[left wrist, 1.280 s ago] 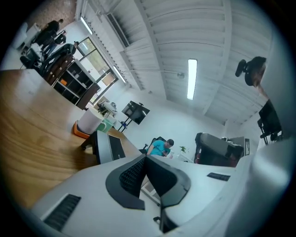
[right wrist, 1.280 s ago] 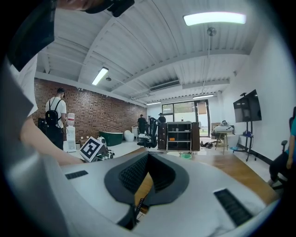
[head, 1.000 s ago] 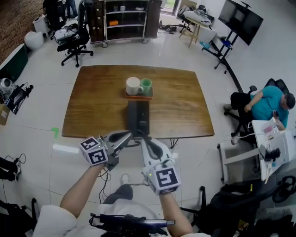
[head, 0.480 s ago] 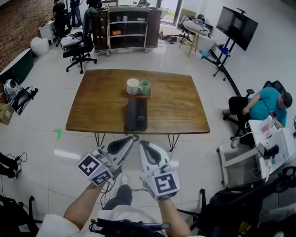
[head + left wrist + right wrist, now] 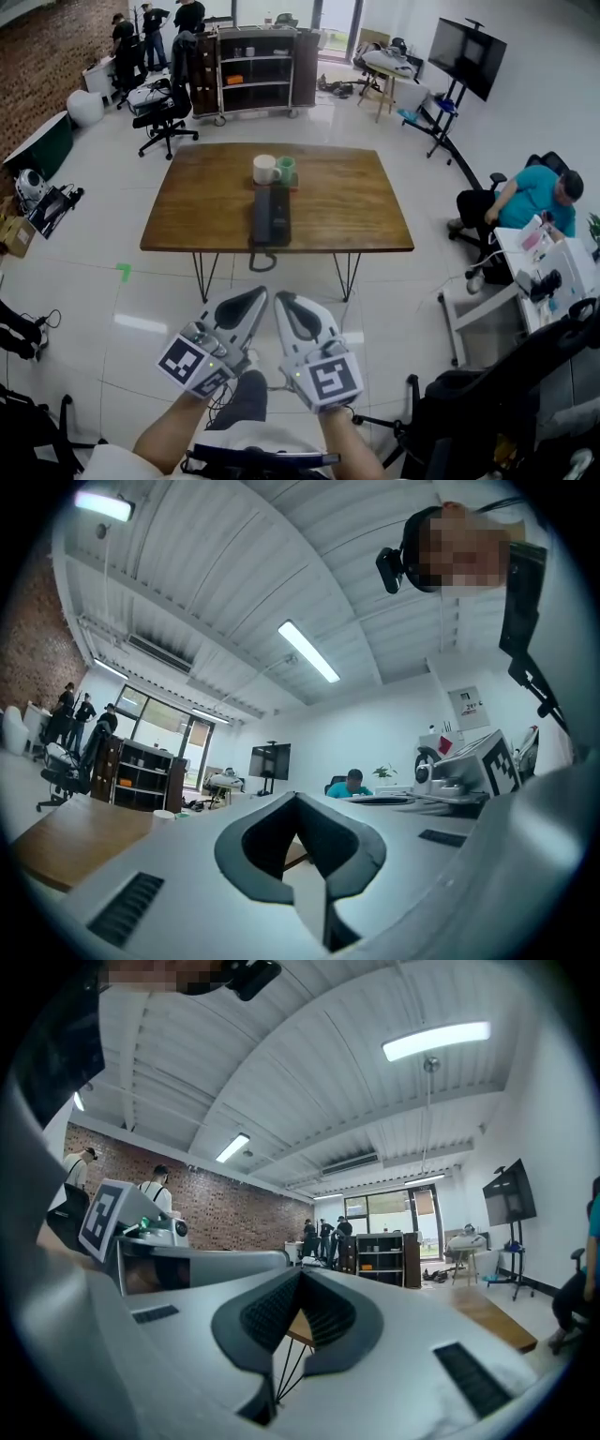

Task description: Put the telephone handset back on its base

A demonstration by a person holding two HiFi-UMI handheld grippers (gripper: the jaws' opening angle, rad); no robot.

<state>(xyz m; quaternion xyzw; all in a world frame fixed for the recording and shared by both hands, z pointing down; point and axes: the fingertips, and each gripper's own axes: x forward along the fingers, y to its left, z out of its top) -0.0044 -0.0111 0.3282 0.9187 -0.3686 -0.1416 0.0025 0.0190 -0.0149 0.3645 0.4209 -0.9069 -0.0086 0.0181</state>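
No legible text or numbers

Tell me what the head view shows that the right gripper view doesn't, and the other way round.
Only the head view shows the black telephone lying on the tabletop, with the white mug and green mug behind it. Only the right gripper view shows the white ribbed ceiling with its strip light, and the right gripper shut on nothing. Both show the brown wooden table, red brick wall, black shelf unit, black television and left gripper.
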